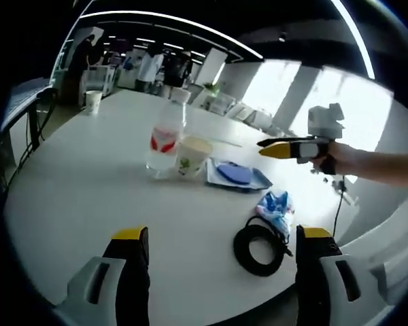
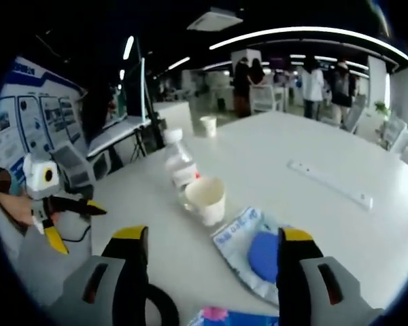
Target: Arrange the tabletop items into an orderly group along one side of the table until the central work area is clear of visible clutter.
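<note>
On the white table (image 1: 88, 190) a clear water bottle (image 1: 166, 139) with a red label stands upright, touching a paper cup (image 1: 192, 156). Right of them lies a flat pale-blue packet (image 1: 236, 174) with a blue round thing on it. Nearer me are a blue-and-white pouch (image 1: 275, 207) and a black cable coil (image 1: 258, 250). My left gripper (image 1: 221, 238) is open over the near edge, holding nothing. My right gripper (image 1: 262, 148), in a hand, hovers right of the packet. In the right gripper view it (image 2: 211, 234) is open above the cup (image 2: 205, 199), bottle (image 2: 180, 166) and packet (image 2: 248, 251).
A second paper cup (image 1: 93, 100) stands at the far end of the table. A long white strip (image 2: 330, 182) lies flat on the table. Chairs, desks and several people fill the room behind. The left gripper (image 2: 81, 231) shows open at the table's side.
</note>
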Demonstrator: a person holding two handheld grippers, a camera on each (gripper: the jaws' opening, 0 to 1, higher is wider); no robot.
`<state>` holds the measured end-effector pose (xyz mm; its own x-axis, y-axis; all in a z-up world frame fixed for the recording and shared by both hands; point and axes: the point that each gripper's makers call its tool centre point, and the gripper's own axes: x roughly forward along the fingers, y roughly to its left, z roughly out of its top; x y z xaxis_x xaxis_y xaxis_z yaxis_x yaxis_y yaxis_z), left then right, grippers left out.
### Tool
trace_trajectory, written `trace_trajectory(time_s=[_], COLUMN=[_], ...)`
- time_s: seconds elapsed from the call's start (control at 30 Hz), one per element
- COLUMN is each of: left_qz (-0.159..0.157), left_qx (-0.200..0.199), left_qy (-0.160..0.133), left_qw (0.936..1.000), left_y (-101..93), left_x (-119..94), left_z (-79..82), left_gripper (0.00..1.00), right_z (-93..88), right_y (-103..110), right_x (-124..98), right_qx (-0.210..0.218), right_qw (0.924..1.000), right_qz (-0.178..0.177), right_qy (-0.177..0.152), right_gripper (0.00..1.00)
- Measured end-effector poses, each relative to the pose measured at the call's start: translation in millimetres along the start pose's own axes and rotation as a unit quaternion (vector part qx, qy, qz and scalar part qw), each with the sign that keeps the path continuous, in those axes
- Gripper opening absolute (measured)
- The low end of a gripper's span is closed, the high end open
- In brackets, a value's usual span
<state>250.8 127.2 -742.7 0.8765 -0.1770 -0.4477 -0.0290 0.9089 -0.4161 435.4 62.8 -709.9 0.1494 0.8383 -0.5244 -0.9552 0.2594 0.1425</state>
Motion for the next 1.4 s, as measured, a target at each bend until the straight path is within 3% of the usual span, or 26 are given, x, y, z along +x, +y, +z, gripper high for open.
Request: trace_trajectory(time_s=[0.2,0.33,0.7,1.03,1.4], left_qz=[-0.022,-0.035,-0.075,-0.092,-0.106], left_qx=[0.008,-0.011,0.033,0.049,0.068], left_qy=[0.014,0.006,0.030,0.049,0.066], left_qw=[0.9996,0.9993,0.9962,0.9934,0.9898], left_y=[-9.7,-15.2,-46.0,-60.4,-75.3], left_x=[5.7,10.4,33.0,47.4,65.3], left_z=[-2.4,3.1,5.7,4.7,7.2], left_gripper=[0.86,0.86,0.86,0.85,0.84], right_z=[-17.9,-24.2,-37.6,-48.4,-58.0], right_y=[-7.7,-14.8,-31.2,-43.8,-54.6], right_x=[-24.4,-42.0,-79.6,-103.9,-116.0], right_qx=[0.021,0.031,0.055,0.075,0.089], right_qw=[0.9994,0.9985,0.9949,0.9912,0.9885], right_qz=[-0.027,-0.045,-0.082,-0.103,-0.116], right_qy=[-0.002,-0.008,-0.023,-0.034,-0.039], right_gripper=[0.75,0.74,0.74,0.73,0.72])
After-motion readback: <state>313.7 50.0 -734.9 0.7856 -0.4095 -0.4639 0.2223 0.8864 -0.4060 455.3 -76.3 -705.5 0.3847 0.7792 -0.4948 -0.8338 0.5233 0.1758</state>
